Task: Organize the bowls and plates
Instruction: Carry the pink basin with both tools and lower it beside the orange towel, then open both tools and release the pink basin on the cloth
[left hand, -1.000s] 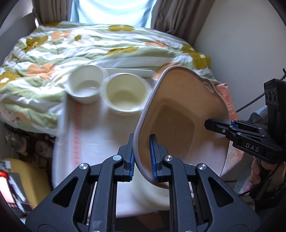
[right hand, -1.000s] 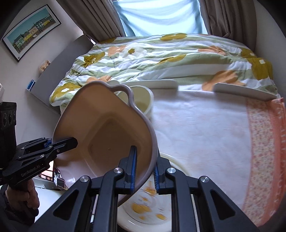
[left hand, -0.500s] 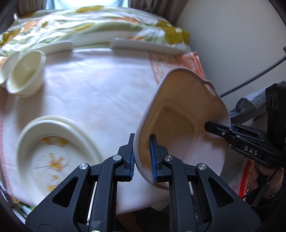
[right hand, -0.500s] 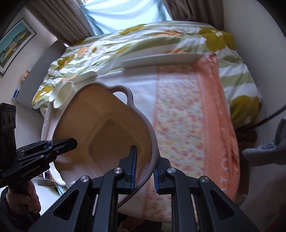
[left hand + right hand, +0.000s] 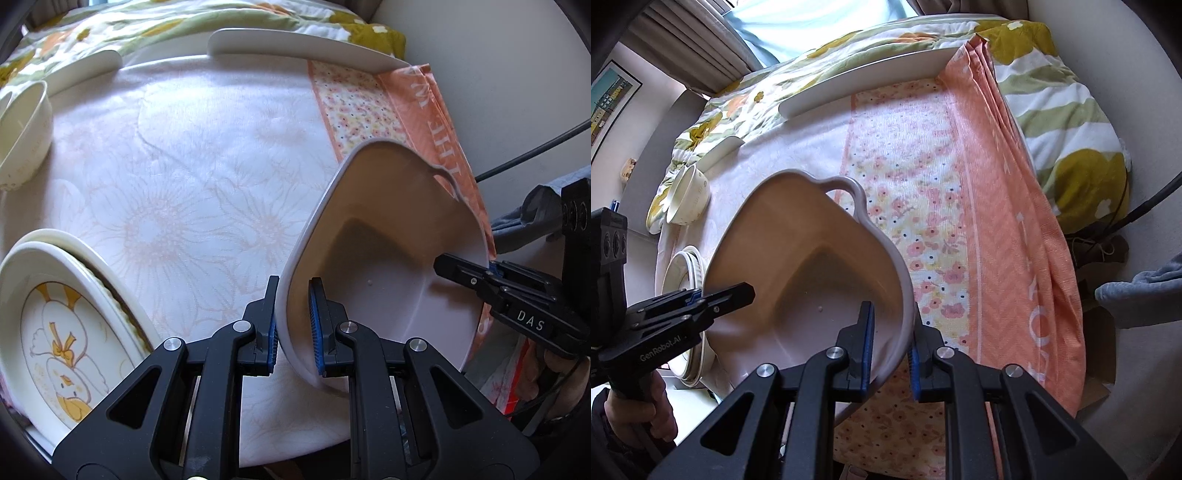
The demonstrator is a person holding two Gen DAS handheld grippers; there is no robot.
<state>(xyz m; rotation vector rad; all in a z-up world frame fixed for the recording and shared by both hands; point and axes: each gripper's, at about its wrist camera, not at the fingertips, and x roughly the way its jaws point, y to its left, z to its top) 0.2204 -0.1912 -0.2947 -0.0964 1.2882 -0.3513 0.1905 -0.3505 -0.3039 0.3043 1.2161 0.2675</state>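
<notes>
Both jaws are clamped on one pale handled dish (image 5: 388, 258): my left gripper (image 5: 293, 325) pinches its near-left rim, my right gripper (image 5: 890, 341) the opposite rim. It hangs tilted over the table's right edge, above the orange floral cloth (image 5: 960, 206). Whether it touches the cloth I can't tell. Stacked duck-print plates (image 5: 55, 332) sit at the near-left corner, a cream bowl (image 5: 26, 133) at the far-left edge.
</notes>
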